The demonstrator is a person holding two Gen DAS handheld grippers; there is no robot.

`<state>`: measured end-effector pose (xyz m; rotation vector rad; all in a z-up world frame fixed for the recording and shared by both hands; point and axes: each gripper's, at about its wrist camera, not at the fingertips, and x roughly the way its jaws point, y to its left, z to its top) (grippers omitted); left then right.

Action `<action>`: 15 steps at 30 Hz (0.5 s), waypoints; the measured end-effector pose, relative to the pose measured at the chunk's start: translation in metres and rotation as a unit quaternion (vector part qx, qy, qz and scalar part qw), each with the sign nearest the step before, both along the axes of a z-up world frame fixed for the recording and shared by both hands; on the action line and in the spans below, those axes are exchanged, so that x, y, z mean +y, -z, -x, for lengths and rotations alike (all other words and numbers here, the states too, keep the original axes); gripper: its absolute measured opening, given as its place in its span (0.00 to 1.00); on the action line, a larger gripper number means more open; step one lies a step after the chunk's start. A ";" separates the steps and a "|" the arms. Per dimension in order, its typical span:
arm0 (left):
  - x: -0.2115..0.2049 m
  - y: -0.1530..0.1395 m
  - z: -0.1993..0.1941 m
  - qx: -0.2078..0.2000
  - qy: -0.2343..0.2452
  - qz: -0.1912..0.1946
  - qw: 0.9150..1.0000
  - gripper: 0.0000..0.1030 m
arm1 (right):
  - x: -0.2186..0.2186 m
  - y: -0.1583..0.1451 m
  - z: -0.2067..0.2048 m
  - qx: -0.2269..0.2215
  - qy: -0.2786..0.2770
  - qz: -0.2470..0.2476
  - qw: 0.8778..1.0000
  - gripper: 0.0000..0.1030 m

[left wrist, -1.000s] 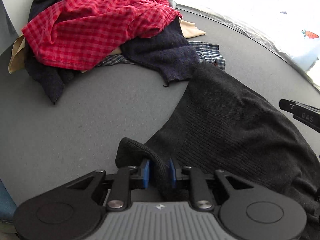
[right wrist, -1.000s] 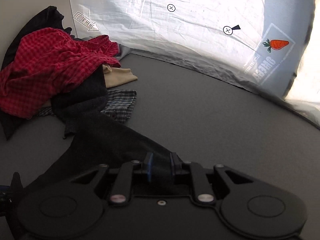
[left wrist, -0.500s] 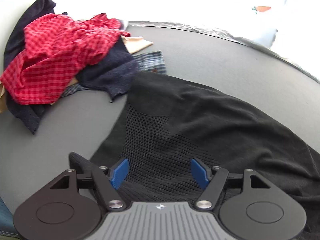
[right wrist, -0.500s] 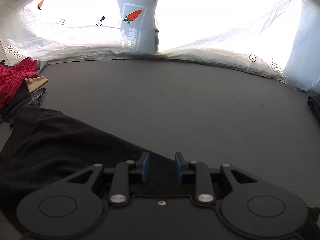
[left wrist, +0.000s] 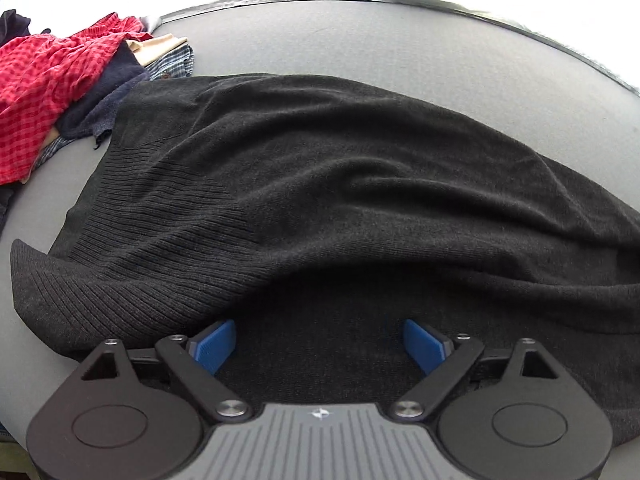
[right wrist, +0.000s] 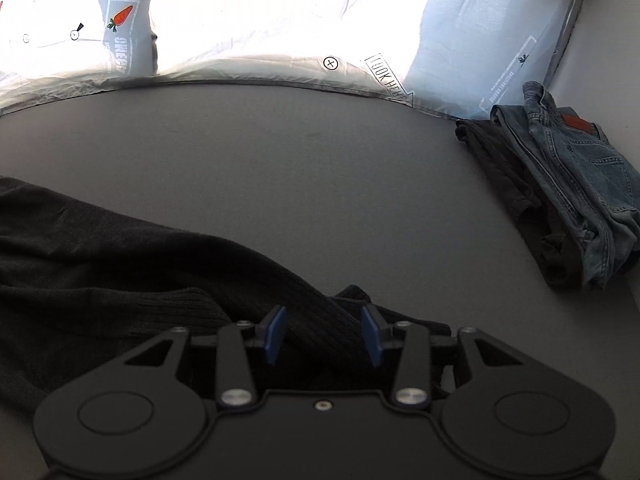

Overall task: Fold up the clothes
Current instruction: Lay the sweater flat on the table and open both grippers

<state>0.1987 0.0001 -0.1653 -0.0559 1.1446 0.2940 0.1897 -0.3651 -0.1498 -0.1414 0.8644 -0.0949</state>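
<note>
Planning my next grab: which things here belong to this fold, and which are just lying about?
In play:
- black ribbed knit sweater, spread flat
- left gripper, jaws open
- right gripper, jaws open

Lying about:
- heap with red checked shirt
- folded blue denim jeans

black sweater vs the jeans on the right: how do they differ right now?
The black sweater lies spread out and wrinkled under both open grippers, left gripper and right gripper; the jeans sit folded on another dark garment at the table's far right. Sweater is ribbed black knit, jeans blue denim. Both rest on the grey table.
</note>
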 end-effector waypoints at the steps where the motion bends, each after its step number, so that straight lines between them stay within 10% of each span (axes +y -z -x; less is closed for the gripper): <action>1: 0.001 0.001 0.000 0.000 -0.008 0.000 1.000 0.98 | -0.006 0.003 0.001 0.005 -0.001 0.002 1.000 0.43; 9: 0.008 0.003 0.002 -0.013 -0.041 0.023 0.999 1.00 | -0.035 0.021 -0.001 0.027 -0.040 -0.013 0.999 0.54; 12: 0.010 0.005 0.000 -0.012 -0.047 0.028 0.998 1.00 | -0.040 0.016 -0.008 0.033 -0.076 -0.042 0.996 0.10; 15: 0.012 0.005 -0.002 -0.010 -0.052 0.031 0.998 1.00 | -0.038 0.002 -0.020 0.008 -0.099 -0.017 0.995 0.02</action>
